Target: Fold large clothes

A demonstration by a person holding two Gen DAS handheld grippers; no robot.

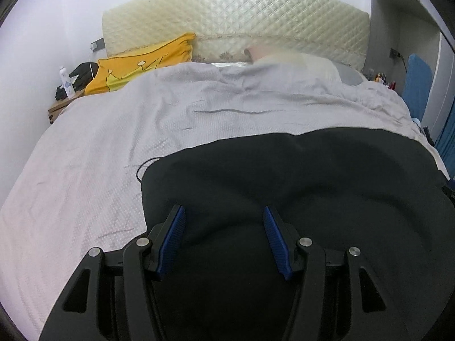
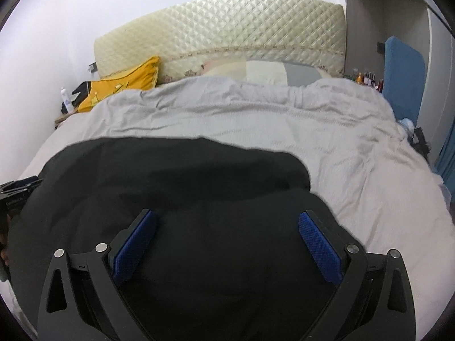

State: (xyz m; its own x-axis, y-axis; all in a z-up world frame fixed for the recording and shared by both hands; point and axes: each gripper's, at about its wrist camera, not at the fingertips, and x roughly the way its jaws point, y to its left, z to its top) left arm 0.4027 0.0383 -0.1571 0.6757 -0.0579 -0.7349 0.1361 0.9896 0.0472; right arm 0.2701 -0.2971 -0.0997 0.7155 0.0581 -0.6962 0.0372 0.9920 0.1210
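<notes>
**Both grippers spread over black garment on bed**

Black garment (image 1: 298,184) lies flat on the near part of the bed, on top of a light grey bedspread (image 1: 128,130). It fills the lower middle of both wrist views. In the right wrist view the same garment (image 2: 170,187) shows a wavy far edge w/ a step on its right side, where a lower layer sticks out further to the right.

Left gripper (image 1: 224,213) hangs just above the garment near its left edge; jaws wide apart, nothing between the blue pads (image 1: 172,244). Can't tell if the fingertips touch the cloth. A thin dark cord or thread (image 1: 142,167) loops off the garment's left edge onto the bedspread.

Right gripper (image 2: 227,218) is likewise over the garment, toward its right part; jaws spread even wider, blue pads (image 2: 133,247) holding nothing. Part of the other gripper's black body shows at the far left edge of this view, beside the garment.

Background: quilted cream headboard (image 1: 236,17) vs. white wall, yellow cushion (image 1: 142,62) at the bed's far left, pale pillows (image 2: 264,72) in the middle (blurred in the left wrist view). Small nightstand (image 1: 55,109) at left w/ a white bottle (image 1: 66,83) and a dark bag. Blue panel (image 2: 402,76) stands at the right of the bed, w/ small bottles beside it, too small to identify.
</notes>
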